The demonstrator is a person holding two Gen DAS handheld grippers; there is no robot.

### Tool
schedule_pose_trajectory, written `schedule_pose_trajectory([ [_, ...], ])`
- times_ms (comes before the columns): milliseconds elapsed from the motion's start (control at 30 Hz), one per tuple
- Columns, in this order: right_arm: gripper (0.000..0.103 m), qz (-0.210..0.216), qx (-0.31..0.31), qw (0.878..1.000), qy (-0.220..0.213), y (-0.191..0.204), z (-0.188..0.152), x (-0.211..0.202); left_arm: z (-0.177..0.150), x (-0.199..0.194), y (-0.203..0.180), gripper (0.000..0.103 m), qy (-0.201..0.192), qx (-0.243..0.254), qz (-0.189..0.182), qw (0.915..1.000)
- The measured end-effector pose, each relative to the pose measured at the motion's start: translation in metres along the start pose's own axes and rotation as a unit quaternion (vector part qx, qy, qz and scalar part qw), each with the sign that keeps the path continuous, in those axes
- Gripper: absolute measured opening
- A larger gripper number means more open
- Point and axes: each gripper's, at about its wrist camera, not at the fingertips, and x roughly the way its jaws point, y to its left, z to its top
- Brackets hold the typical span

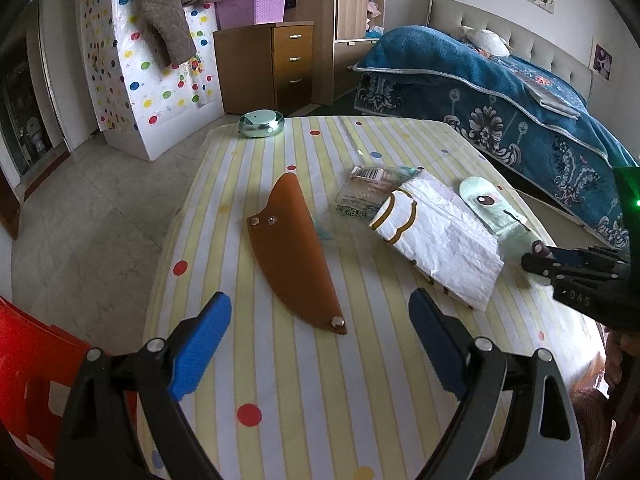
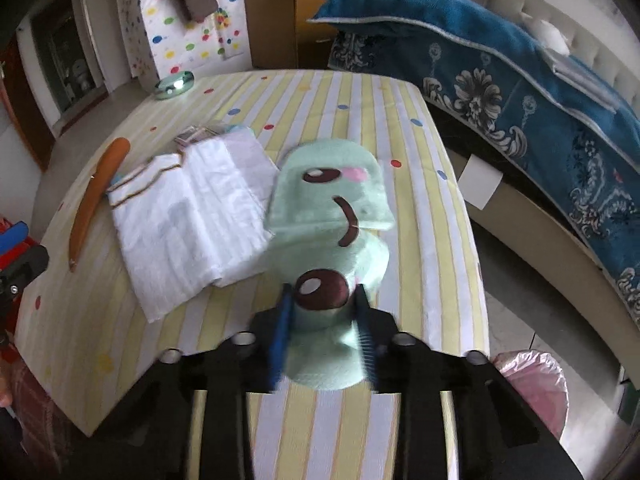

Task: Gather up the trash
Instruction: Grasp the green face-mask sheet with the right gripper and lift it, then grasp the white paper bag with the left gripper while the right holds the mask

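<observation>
Right hand-held gripper (image 2: pixel 323 330) clenched on green plush (image 2: pixel 334 216); left hand-held gripper (image 1: pixel 320 334) released above tabletop (image 1: pixel 280 380), near sheath (image 1: pixel 294 252).

A blue bedspread (image 1: pixel 500 92) covers the bed beside a wooden drawer cabinet (image 1: pixel 268 66) bearing a purple basket (image 1: pixel 252 8).

Motion-blurred in the right wrist view: green plush slipper (image 2: pixel 332 216). Half buried under the white paper bag (image 1: pixel 436 236): barcoded packet (image 1: pixel 362 192), print unreadable. Cut off by the frame edge: red chair (image 1: pixel 36 364).
</observation>
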Motion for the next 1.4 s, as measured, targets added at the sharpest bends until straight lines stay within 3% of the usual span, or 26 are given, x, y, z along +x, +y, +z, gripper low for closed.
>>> schedule_pose_trajectory([
  [133,0.015,-0.013,0.024,0.999,-0.044,-0.007,0.0,-0.025,-0.002,-0.003,-0.001,0.088,0.0,0.002,-0.002,1.0],
  [433,0.014,-0.039,0.065,0.992,-0.102,-0.032,-0.007,-0.071,0.003,0.001,-0.04,0.088,0.004,0.034,-0.03,0.999],
  [833,0.016,-0.02,0.079,0.996,-0.043,-0.059,-0.032,-0.063,0.002,0.016,-0.106,0.088,0.008,0.095,-0.062,0.9935],
  [1000,0.016,-0.026,0.089,0.994,-0.05,-0.065,-0.045,-0.064,-0.008,0.045,-0.125,0.08,0.051,0.135,-0.018,0.9894],
  [1200,0.016,-0.041,0.114,0.991,-0.063,-0.078,-0.053,-0.075,-0.01,0.045,-0.116,0.08,0.049,0.143,-0.002,0.9885],
  [1400,0.016,-0.038,0.118,0.99,-0.072,-0.084,-0.057,-0.087,-0.006,0.043,-0.097,0.08,0.052,0.149,0.047,0.9864],
])
